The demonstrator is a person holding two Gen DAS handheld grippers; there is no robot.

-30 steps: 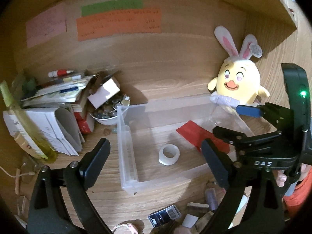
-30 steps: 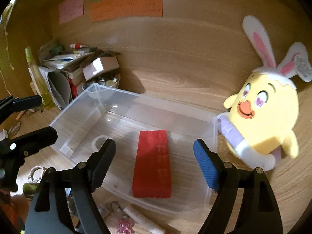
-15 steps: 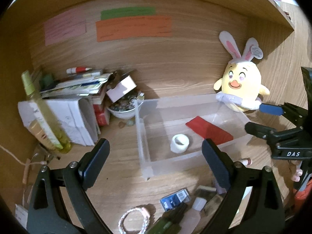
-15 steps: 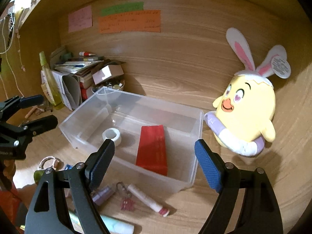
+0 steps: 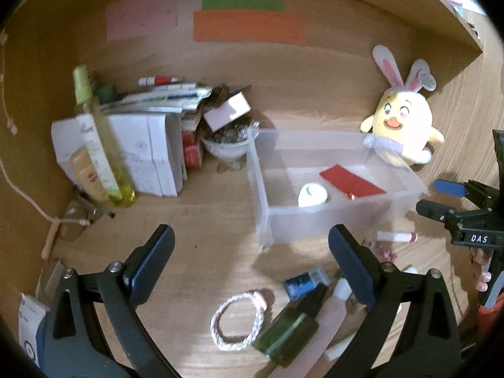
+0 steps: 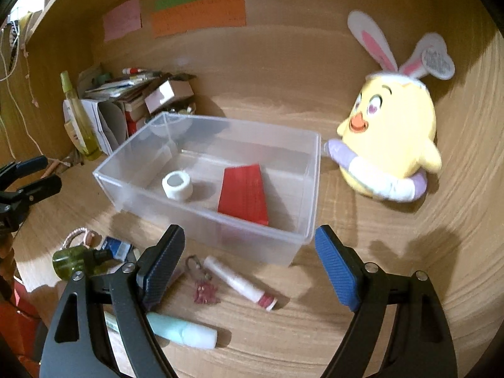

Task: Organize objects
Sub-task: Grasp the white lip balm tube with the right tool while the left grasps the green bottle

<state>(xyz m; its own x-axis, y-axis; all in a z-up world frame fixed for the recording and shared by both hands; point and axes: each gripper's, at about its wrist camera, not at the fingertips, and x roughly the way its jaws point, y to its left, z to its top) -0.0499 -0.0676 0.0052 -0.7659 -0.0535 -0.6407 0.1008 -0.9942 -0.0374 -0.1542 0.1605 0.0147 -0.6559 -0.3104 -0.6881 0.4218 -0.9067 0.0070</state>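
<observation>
A clear plastic bin [image 6: 302, 236] [image 5: 261, 189] stands on the wooden desk and holds a white tape roll [image 6: 177, 186] [image 5: 312, 194] and a red flat packet [image 6: 244, 193] [image 5: 351, 182]. In front of it lie a white-and-pink tube [image 6: 239, 283], a pink charm [image 6: 204, 293], a green bottle [image 5: 288, 330] [image 6: 71, 260], a blue packet [image 5: 304, 283], a braided bracelet [image 5: 237, 321] and a mint tube [image 6: 182, 330]. My left gripper [image 5: 252, 263] is open and empty above the loose items. My right gripper [image 6: 249, 264] is open and empty, just in front of the bin.
A yellow bunny-eared plush [image 6: 390, 138] [image 5: 398, 126] sits right of the bin. At the back left stand papers and boxes [image 5: 148, 151], a bowl of small things [image 5: 226, 148] and a tall yellow bottle [image 5: 97, 145]. Coloured notes [image 5: 249, 26] hang on the back wall.
Both grippers have pulled back and up from the bin, so the loose items in front of it have come into view. The bin's contents have not moved.
</observation>
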